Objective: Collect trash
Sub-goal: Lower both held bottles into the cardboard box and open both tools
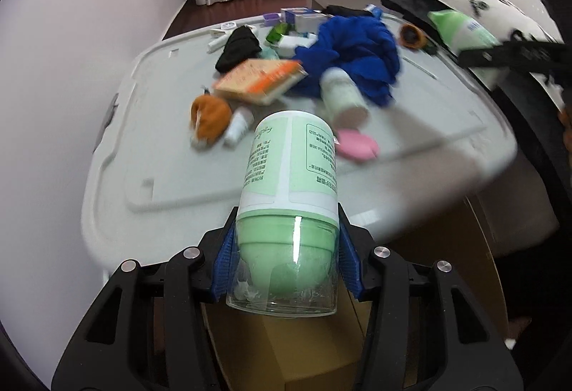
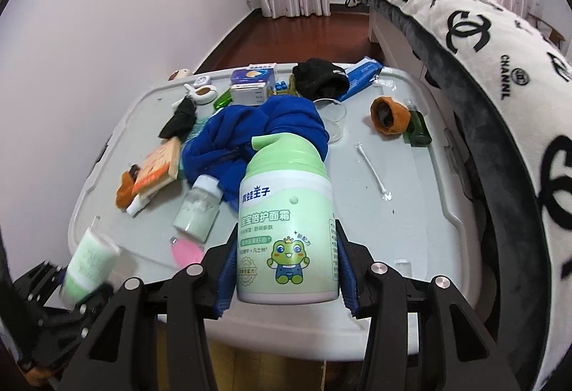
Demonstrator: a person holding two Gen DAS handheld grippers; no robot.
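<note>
Each view shows one gripper clamped on a pale green cream bottle, and each catches the other gripper only at its edge. In the left wrist view the left gripper [image 1: 286, 265] has its blue pads pressed on both sides of a light green bottle with a clear plastic cap [image 1: 286, 212], held cap-end toward the camera so only the back label's small print shows; below it lies a brown cardboard surface [image 1: 286, 348] that the right view barely shows. In the right wrist view the right gripper [image 2: 286, 269] grips a light green pump bottle with a cartoon frog on its label [image 2: 286, 230], upright with its nozzle pointing away; the same bottle appears far right in the left view, small and partly hidden. The capped bottle shows blurred at the lower left of the right view. Both views share the grey plastic storage-box lid [image 2: 393, 230] and its clutter: a crumpled blue cloth [image 2: 250, 133], an orange and cream booklet [image 1: 261, 79], a small clear bottle of whitish powder with a white cap [image 2: 198, 208] and a flat pink oval piece [image 1: 357, 144]. Only the right view shows a white cotton swab [image 2: 371, 172], a clear glass cup [image 2: 334, 119] and a dark green square bottle [image 2: 416, 126] beside an orange-brown pouch [image 2: 388, 115], near the black and white patterned blanket [image 2: 464, 33].
</note>
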